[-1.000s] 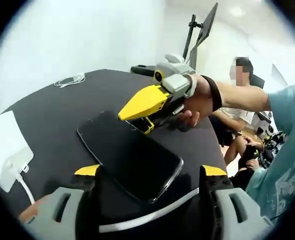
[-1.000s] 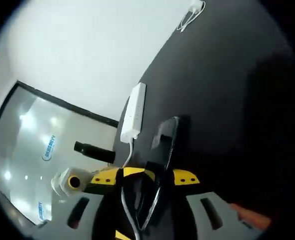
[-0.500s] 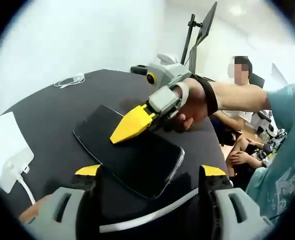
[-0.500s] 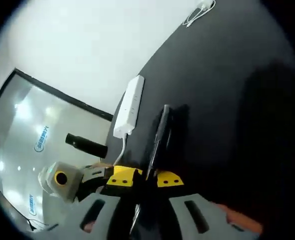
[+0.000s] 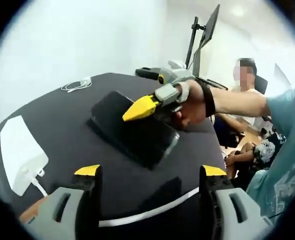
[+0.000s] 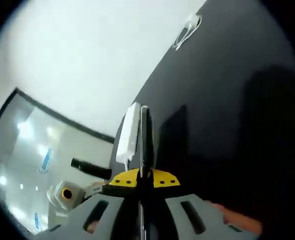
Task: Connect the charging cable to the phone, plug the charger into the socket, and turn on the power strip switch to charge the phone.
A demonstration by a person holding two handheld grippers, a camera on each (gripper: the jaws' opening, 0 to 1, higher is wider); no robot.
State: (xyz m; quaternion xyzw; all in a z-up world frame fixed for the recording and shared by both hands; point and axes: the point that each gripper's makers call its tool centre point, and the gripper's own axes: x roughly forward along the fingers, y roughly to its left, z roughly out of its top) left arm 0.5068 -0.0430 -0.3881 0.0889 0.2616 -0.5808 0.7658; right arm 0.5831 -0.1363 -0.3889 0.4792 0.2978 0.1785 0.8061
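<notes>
The black phone (image 5: pixel 132 131) is held tilted above the black table (image 5: pixel 62 115), pinched at its right edge by my right gripper (image 5: pixel 142 107). In the right gripper view the phone (image 6: pixel 145 135) stands edge-on between the shut yellow jaws of my right gripper (image 6: pixel 140 176). My left gripper (image 5: pixel 151 171) is open, low in front of the phone, with nothing between its jaws. The white power strip (image 5: pixel 21 152) lies at the left, and it shows again (image 6: pixel 129 131) just beside the phone. The white charger with its coiled cable (image 5: pixel 77 85) rests at the table's far side.
A white cord (image 5: pixel 147 215) runs from the power strip across the table under my left jaws. A monitor on an arm (image 5: pixel 203 30) stands behind the table. A seated person (image 5: pixel 245 85) is at the right, past the table edge. A glass wall (image 6: pixel 32 145) lies beyond the strip.
My right gripper came down onto the phone, shut on its edge and lifted it from flat on the table, away from my left jaws. The left gripper stayed open.
</notes>
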